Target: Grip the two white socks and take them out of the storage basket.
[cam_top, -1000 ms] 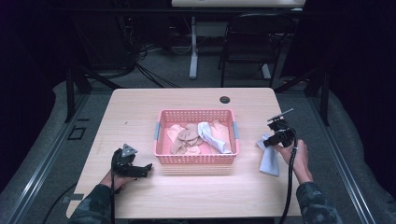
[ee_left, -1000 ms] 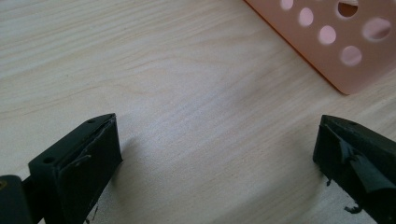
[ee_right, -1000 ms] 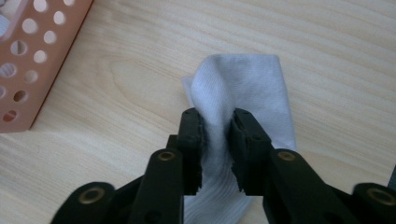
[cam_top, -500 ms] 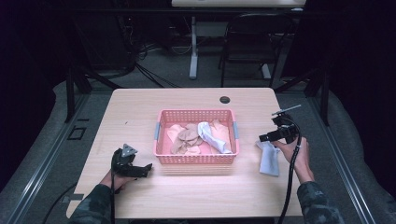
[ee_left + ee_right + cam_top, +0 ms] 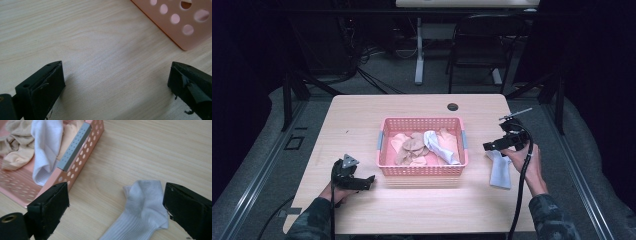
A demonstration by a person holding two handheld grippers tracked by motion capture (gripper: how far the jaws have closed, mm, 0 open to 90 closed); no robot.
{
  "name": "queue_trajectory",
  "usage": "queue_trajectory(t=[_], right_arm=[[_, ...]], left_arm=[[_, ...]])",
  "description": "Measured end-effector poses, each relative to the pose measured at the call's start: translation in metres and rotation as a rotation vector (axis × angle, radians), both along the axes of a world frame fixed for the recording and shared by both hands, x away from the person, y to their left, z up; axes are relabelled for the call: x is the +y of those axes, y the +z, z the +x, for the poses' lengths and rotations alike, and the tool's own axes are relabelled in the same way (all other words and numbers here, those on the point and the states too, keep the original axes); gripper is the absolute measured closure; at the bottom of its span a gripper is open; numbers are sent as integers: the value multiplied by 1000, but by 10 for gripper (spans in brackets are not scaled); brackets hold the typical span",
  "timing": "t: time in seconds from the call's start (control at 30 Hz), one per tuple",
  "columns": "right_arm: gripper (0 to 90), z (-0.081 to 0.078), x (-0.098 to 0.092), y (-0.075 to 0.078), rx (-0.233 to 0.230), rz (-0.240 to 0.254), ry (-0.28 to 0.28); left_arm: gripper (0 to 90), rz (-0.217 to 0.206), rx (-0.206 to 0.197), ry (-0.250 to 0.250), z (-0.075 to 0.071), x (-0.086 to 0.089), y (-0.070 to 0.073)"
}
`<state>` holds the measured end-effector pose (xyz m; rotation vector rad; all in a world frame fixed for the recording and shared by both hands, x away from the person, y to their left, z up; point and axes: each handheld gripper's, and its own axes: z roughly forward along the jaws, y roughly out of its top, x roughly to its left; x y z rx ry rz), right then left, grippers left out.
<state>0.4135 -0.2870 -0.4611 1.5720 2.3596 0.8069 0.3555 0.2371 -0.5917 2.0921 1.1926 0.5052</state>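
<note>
On the left, our left gripper [image 5: 362, 181] sits low over the bare wooden table [image 5: 362, 120], its jaws spread wide with nothing but wood grain between them; in the left gripper view a corner of the pink basket [image 5: 185, 27] lies ahead of the jaws and off toward the one at that view's right, apart from it. The pink basket [image 5: 422, 172] stands between our two grippers, holding beige socks [image 5: 412, 147] and one white sock in the basket [image 5: 439, 147] draped toward its grey handle [image 5: 73, 146]. On the right, our right gripper [image 5: 492, 146] hangs above the white sock [image 5: 140, 217], its jaws having just been opening and now standing wide. The sock lies flat on the table below and between them, touching neither pad, just beside the basket's wall.
</note>
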Motion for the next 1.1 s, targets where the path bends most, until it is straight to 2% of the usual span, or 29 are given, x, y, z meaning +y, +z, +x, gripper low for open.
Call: queue_trajectory(t=[0.07, 0.2, 0.63, 0.9, 1.1], right_arm=[[34, -1, 2, 3, 0, -11, 17], [0, -3, 8, 9, -14, -4, 39], [0, -7, 37, 36, -60, -20, 120], [0, 2, 71, 43, -65, -53, 192], [35, 11, 98, 39, -37, -65, 246]], left_arm=[[7, 1, 0, 0, 0, 0, 0], [7, 0, 0, 0, 0, 0, 0], [7, 1, 1, -1, 0, 0, 0], [7, 2, 0, -1, 0, 0, 0], [7, 1, 0, 0, 0, 0, 0]])
